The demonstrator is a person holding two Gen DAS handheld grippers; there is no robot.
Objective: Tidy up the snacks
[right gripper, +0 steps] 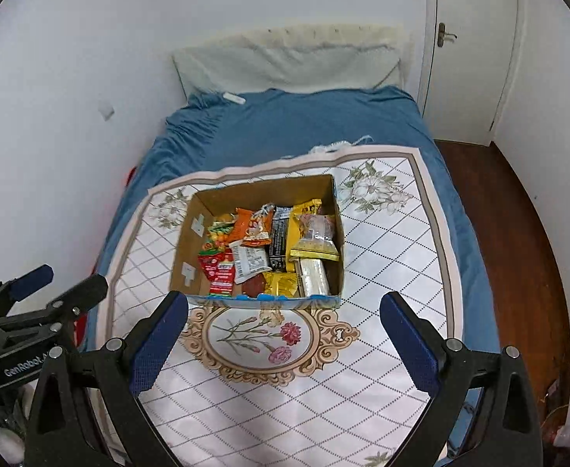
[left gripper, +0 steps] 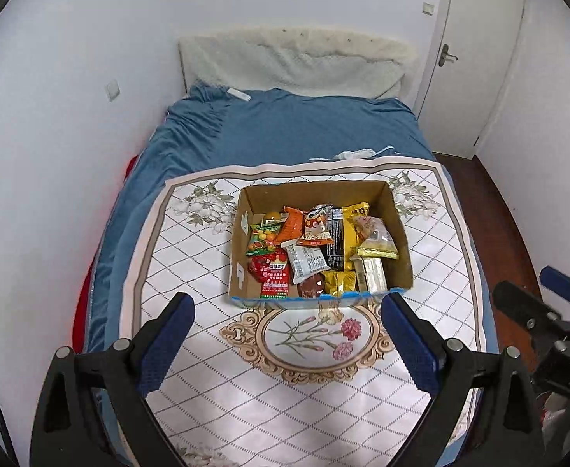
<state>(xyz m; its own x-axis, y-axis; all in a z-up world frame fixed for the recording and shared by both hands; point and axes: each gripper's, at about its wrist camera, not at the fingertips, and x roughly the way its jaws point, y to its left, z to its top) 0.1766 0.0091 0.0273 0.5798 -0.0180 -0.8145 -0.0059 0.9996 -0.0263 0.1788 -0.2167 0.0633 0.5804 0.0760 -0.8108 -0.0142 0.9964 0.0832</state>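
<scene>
Both hand-held grippers hang spread wide and empty above the near end of the bed (left gripper: 285, 124): the left hand-held gripper (left gripper: 286, 313) and the right hand-held gripper (right gripper: 283, 311) touch nothing. Just beyond their fingertips, a cardboard box (left gripper: 399, 233) full of snack packets (left gripper: 312, 249) sits on a flowered mat (left gripper: 191, 257).

At the frame's centre, a brown cardboard box (left gripper: 397, 225) is showing orange, yellow, red and black snack packets (left gripper: 316, 249). Below it, a white diamond-patterned cloth (left gripper: 191, 272) with pink flowers is covering a blue bed (left gripper: 285, 128).
</scene>
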